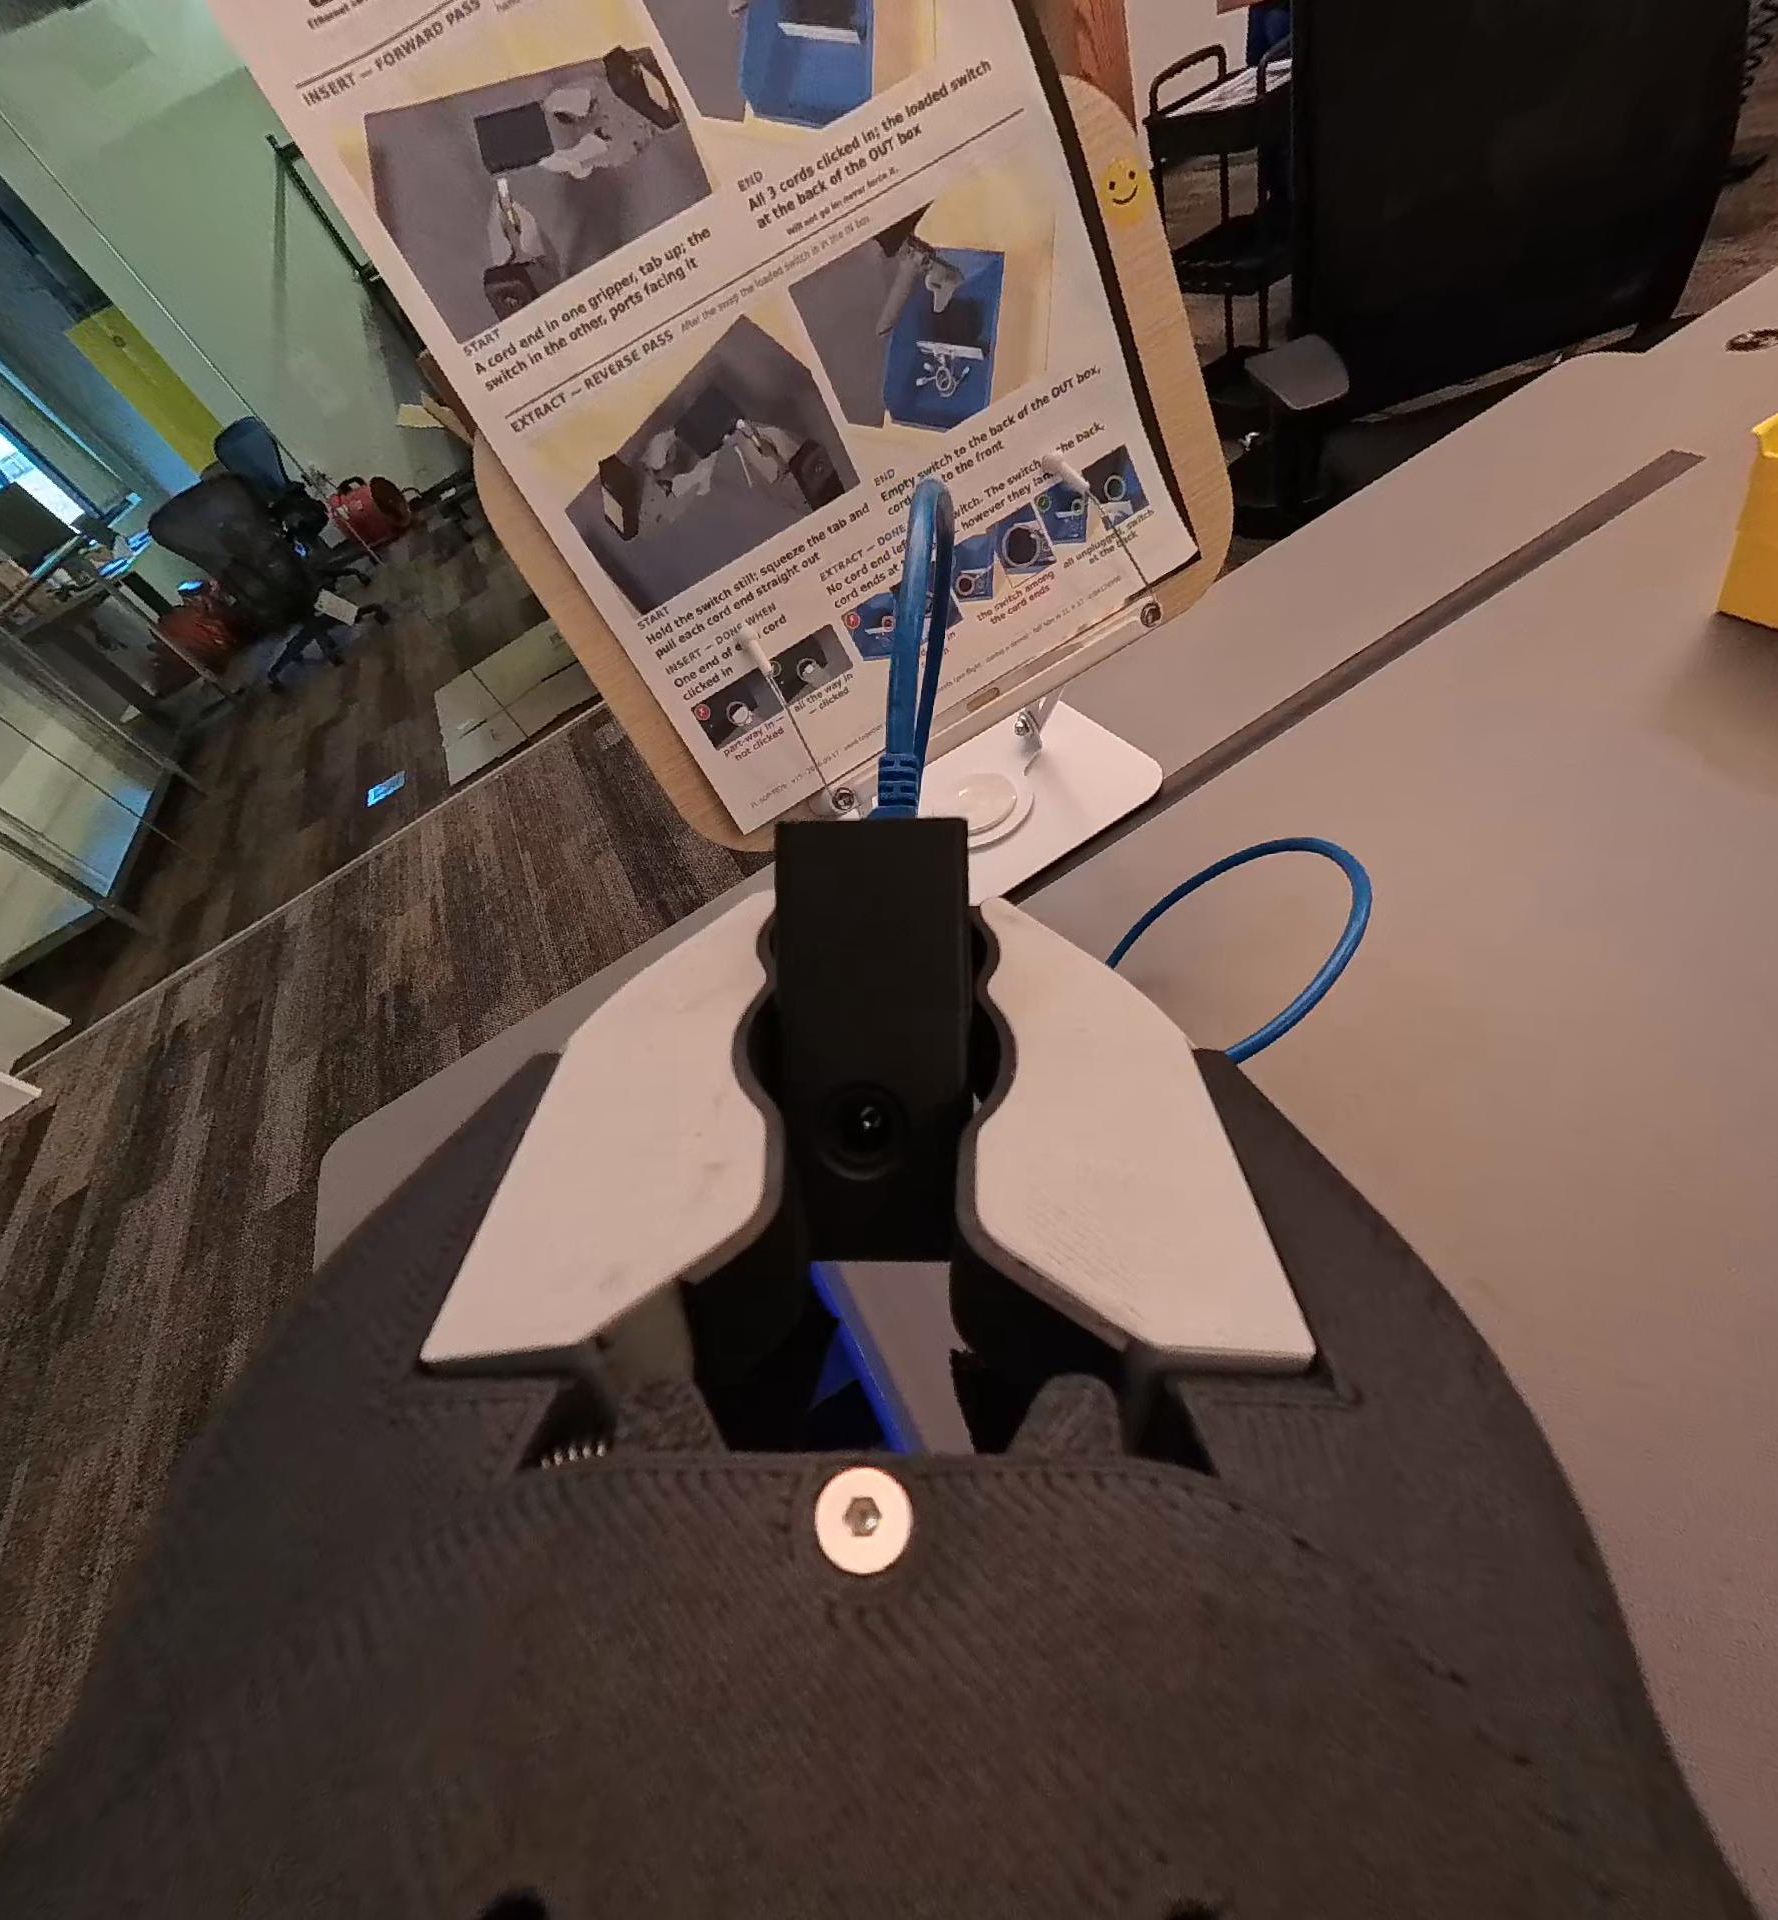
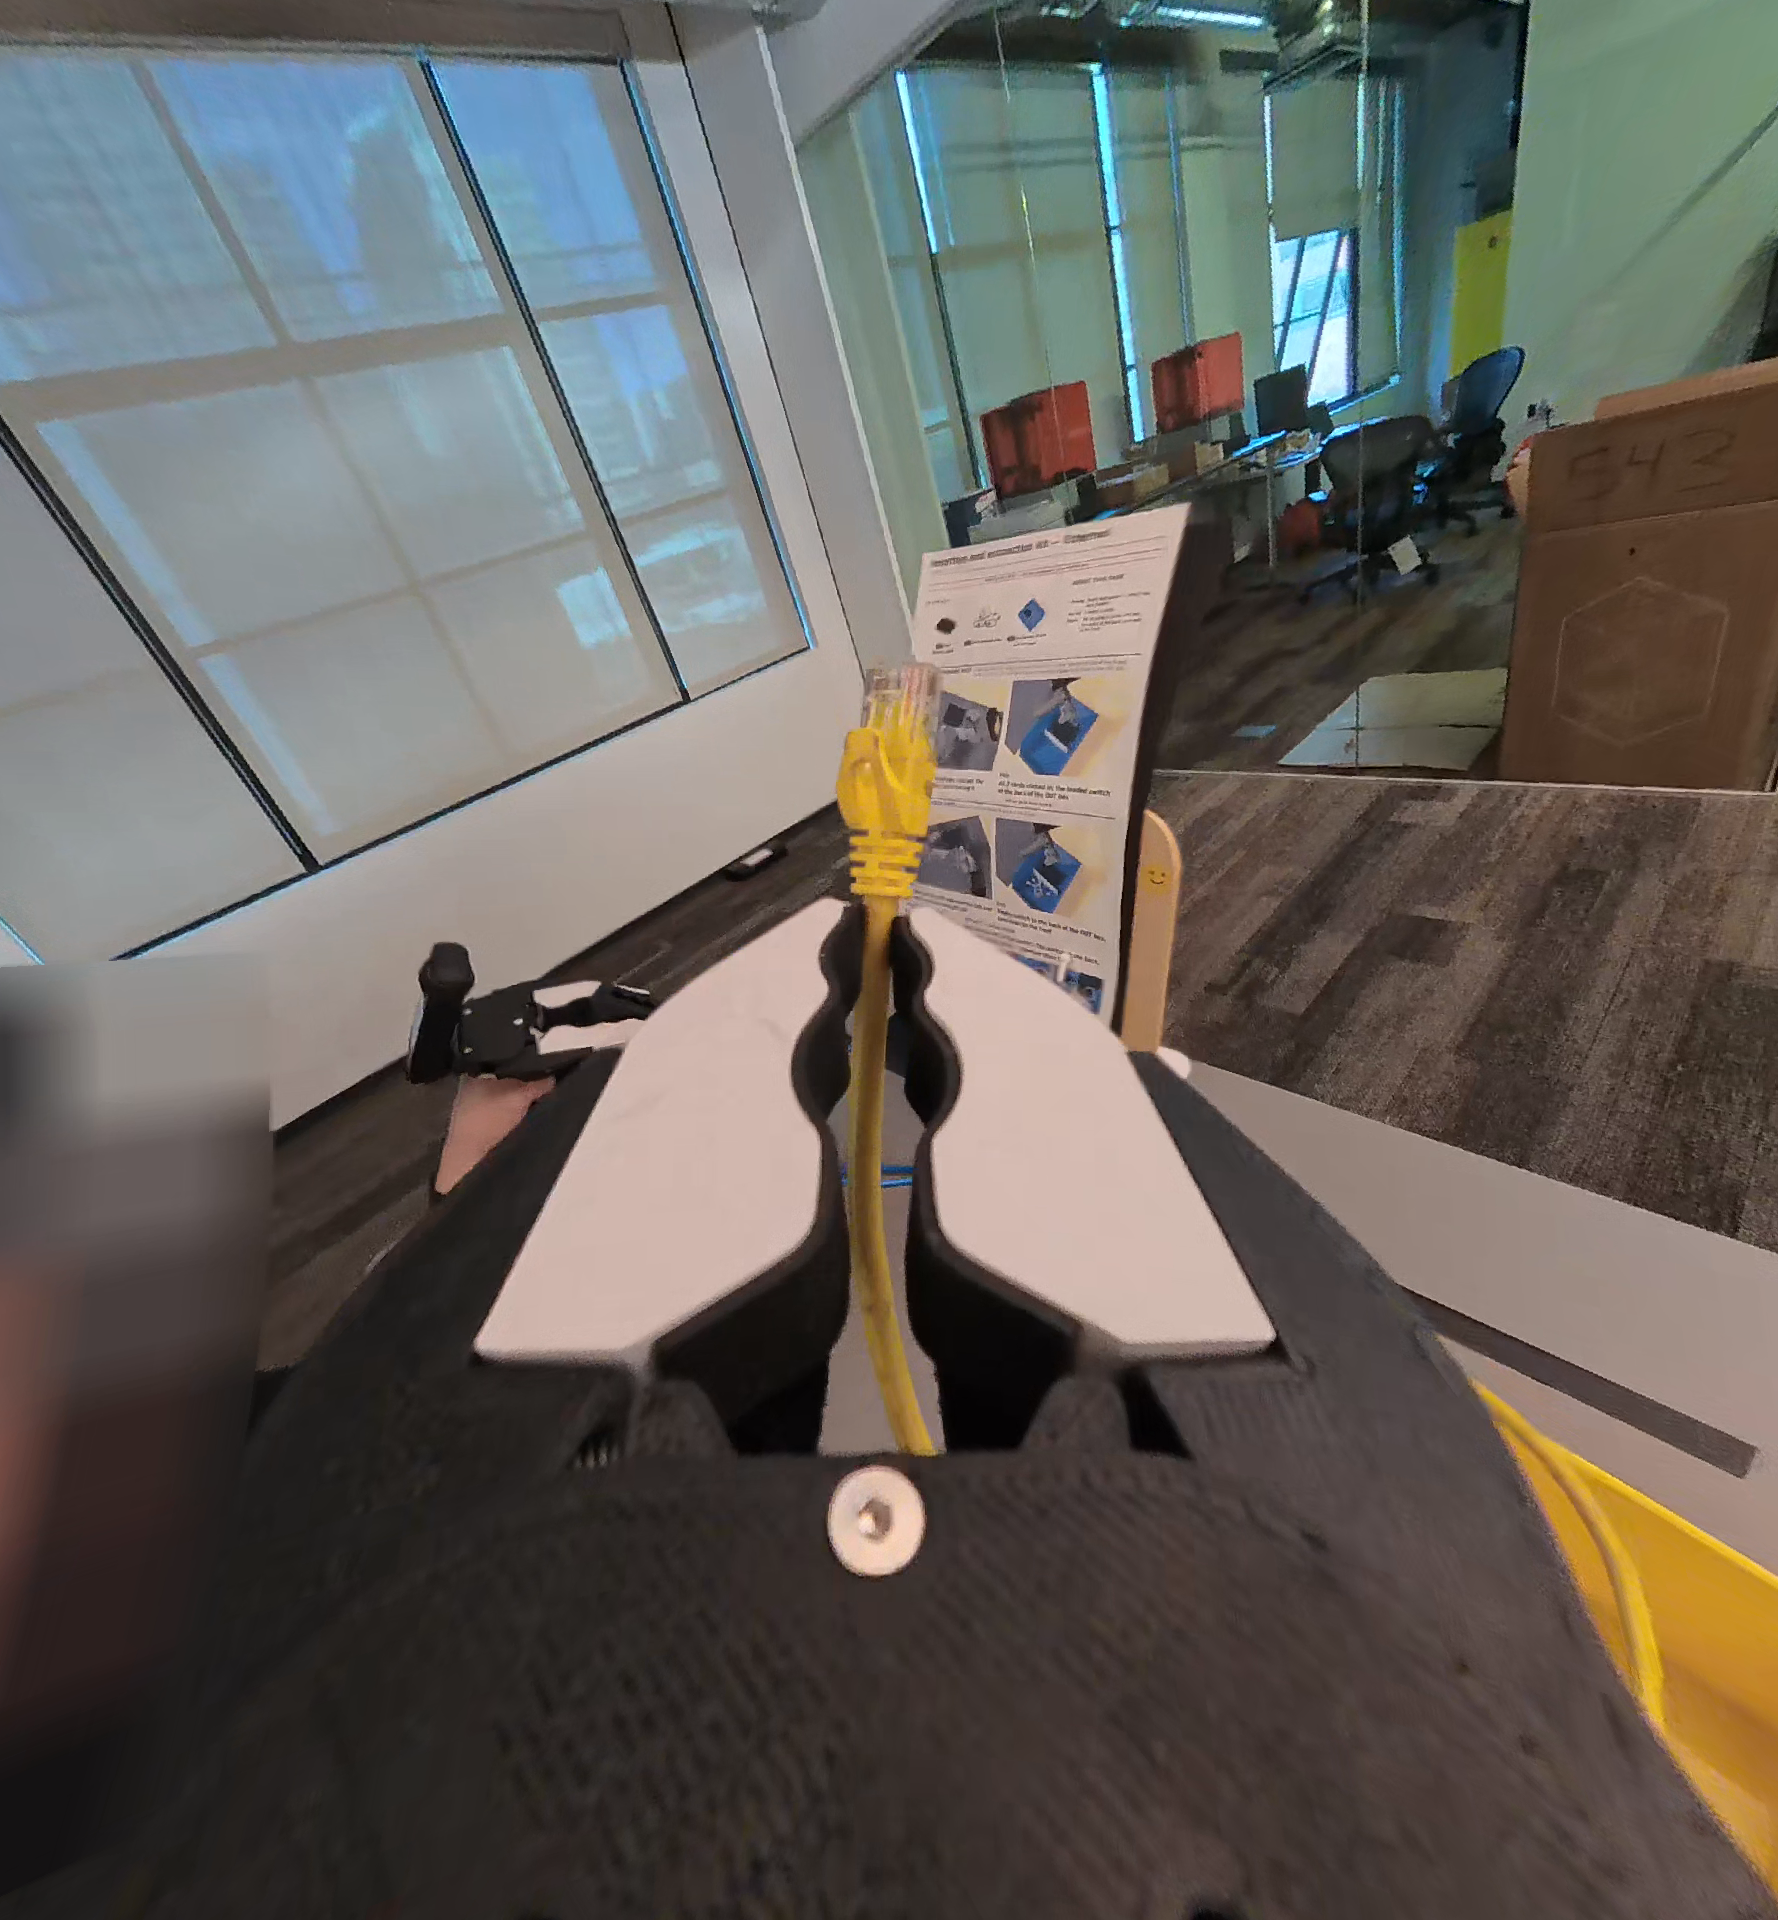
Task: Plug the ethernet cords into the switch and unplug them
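Two grippers are loaded: the small black plastic switch box (image 1: 869,1039) with blue cord (image 1: 916,644) plugged in is clamped by the left gripper (image 1: 869,940); the limp yellow ethernet cord (image 2: 880,1091) is pinched just below its boot by the right gripper (image 2: 872,935), best held near the stiff plug.

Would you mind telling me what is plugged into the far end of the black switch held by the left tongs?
A blue cord enters the switch at its far end and loops upward. The ports themselves face away, so any others cannot be seen.

Switch (image 1: 869,1039) matt black plastic; yellow cord (image 2: 880,1195) glossy rubbery jacket; table (image 1: 1487,987) smooth matt grey.
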Motion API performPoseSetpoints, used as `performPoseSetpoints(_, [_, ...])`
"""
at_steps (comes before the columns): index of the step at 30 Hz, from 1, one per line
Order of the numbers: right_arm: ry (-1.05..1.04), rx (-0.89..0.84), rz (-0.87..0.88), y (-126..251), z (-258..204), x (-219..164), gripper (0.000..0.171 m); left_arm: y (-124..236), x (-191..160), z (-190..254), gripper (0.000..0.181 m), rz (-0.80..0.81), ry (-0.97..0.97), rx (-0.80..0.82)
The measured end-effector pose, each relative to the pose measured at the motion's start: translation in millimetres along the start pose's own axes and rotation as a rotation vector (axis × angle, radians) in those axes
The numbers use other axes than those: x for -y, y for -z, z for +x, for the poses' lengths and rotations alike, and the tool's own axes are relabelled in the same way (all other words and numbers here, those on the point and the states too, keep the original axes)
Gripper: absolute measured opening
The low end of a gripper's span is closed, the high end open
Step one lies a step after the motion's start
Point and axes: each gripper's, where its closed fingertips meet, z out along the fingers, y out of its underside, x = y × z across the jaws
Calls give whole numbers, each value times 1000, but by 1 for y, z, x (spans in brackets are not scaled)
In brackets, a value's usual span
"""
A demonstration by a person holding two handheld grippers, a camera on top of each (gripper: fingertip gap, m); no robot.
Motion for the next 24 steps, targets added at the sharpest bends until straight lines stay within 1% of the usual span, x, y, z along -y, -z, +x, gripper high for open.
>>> performPoseSetpoints(5, [-24, -44, 13, 14, 21, -3, 6, 0, 0, 0, 29, -2, 1, 1])
performPoseSetpoints(9, [-20, -59, 20, 25, 26, -6, 6, -2, -1, 1, 29, -7, -5, 0])
performPoseSetpoints(17, [29, -36, 68, 47, 10, 7, 6, -4, 0, 6, 29, -13, -17, -7])
performPoseSetpoints(24, [67, -47, 65, 55, 1, 13, 7, -4, 1, 8, 28, -14, -22, -8])
